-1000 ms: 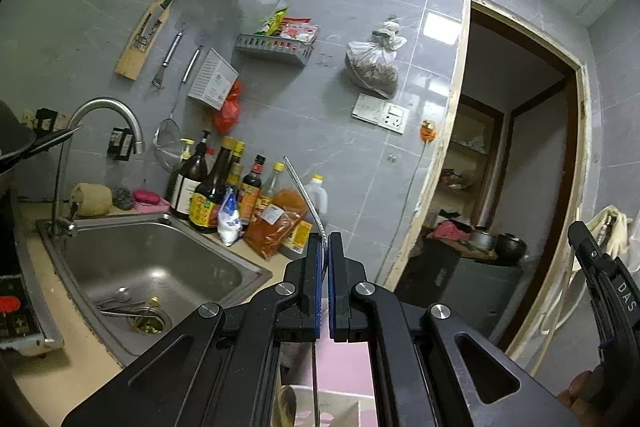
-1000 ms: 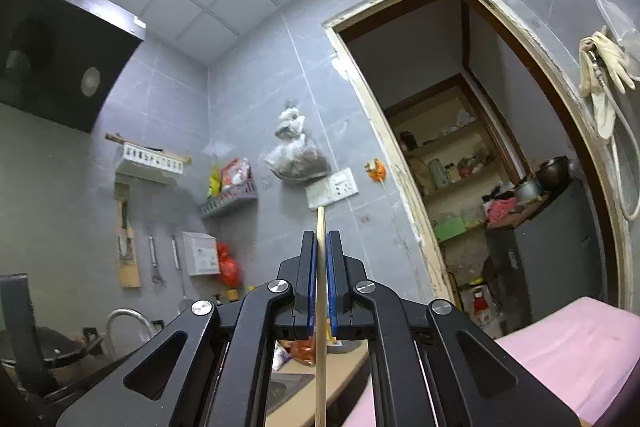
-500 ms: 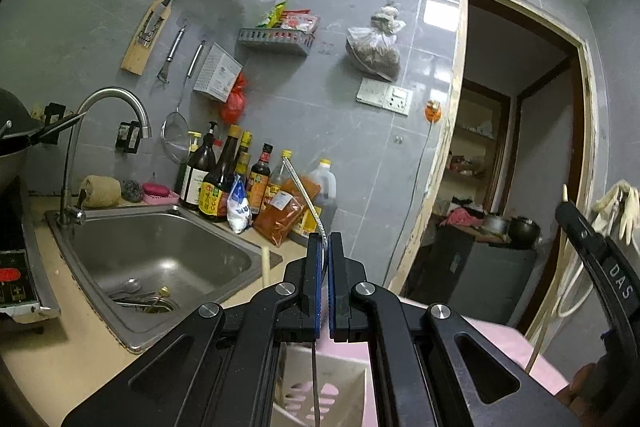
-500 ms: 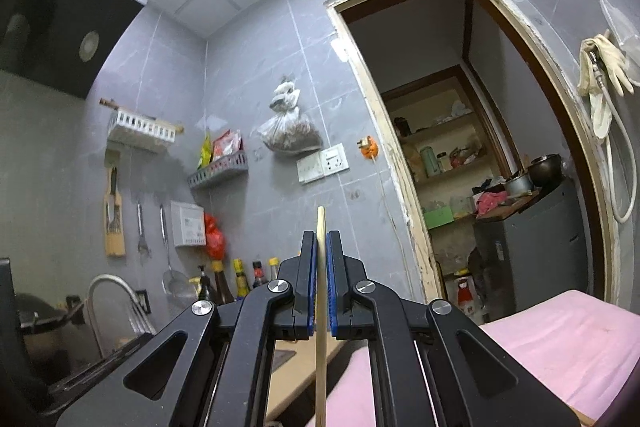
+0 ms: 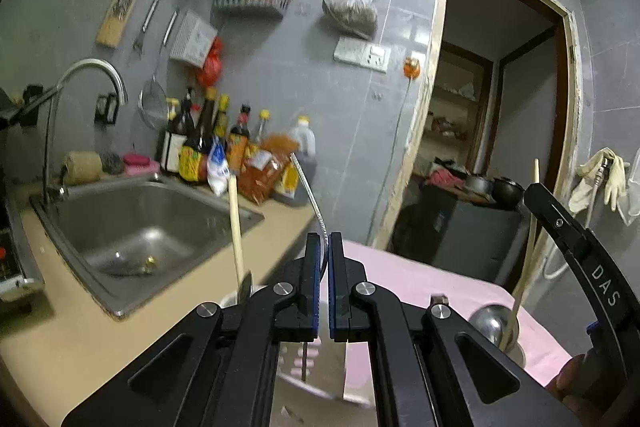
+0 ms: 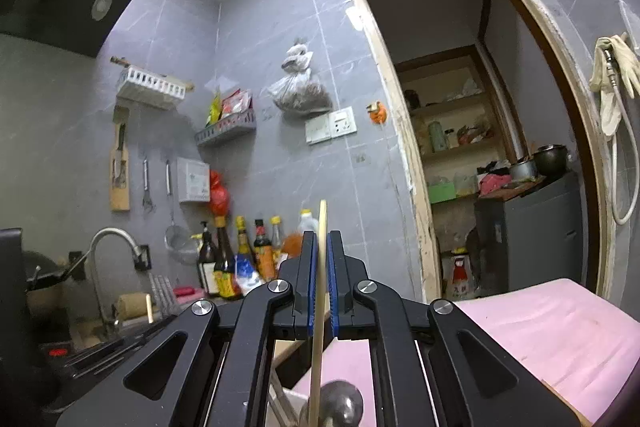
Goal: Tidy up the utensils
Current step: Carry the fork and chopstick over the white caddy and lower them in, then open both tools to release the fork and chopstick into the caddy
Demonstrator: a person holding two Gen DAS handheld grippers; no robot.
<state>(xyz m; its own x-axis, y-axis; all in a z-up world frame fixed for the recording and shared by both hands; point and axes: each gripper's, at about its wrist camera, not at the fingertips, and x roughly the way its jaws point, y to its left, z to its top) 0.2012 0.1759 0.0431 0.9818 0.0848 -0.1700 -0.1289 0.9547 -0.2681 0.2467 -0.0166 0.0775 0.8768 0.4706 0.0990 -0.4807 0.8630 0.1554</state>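
While a pink mat [image 5: 420,279] covers the surface beside the steel sink [image 5: 132,223], a white slotted holder [image 5: 316,363] stands on it below the left gripper [image 5: 324,247], with one wooden chopstick [image 5: 236,223] upright in it. The left gripper is clamped on a thin metal utensil handle [image 5: 310,195] directly over that holder. The right gripper [image 6: 319,247] is clamped on a second wooden chopstick [image 6: 318,327], held upright above a round metal spoon bowl [image 6: 340,403] near the holder.

A wooden stick [image 5: 236,227] stands up ahead-left; pink mat [image 5: 432,283] beyond lies bare.
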